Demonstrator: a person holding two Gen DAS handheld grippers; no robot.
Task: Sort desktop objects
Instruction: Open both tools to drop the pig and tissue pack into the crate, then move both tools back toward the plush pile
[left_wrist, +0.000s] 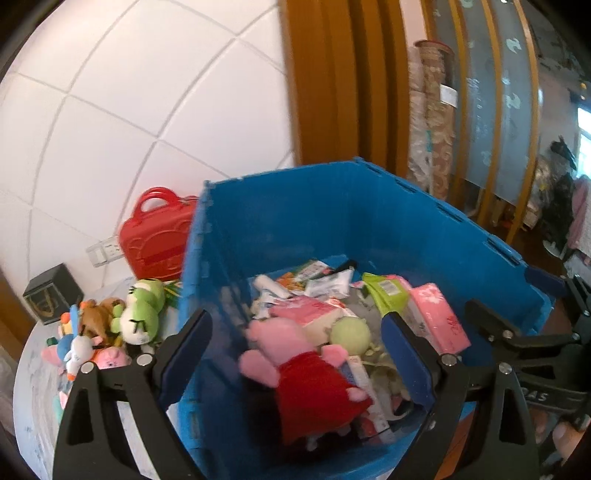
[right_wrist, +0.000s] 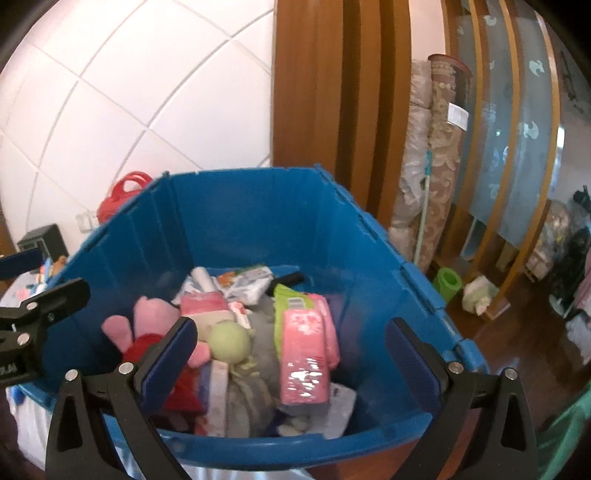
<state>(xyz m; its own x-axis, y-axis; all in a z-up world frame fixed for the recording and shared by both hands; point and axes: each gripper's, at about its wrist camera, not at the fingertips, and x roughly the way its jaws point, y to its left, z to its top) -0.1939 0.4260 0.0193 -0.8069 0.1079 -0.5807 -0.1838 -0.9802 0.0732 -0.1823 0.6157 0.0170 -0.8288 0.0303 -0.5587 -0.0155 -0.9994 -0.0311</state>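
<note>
Both grippers hang over the deep blue plastic bin (right_wrist: 258, 221), jaws wide apart, nothing between the pads. The left gripper (left_wrist: 295, 354) frames the pink pig plush in a red dress (left_wrist: 295, 373), which lies inside the bin on top of the pile; the right gripper (right_wrist: 291, 354) sits above the pink wrapped tissue pack (right_wrist: 306, 354) and a pale green soft ball (right_wrist: 229, 338).

Risks, as a judgement: the left finger (left_wrist: 184, 354) sits right at the bin's near-left wall — a move down or sideways could clip it. The two tools are close together over one bin and could knock each other.

A heap of small plush toys (left_wrist: 107, 328) is on the pale tabletop (left_wrist: 33, 387) left of the bin, unsorted. Both grippers tilt downward into the bin; a fingertip (left_wrist: 565, 439) shows at the lower right in the left view.
</note>
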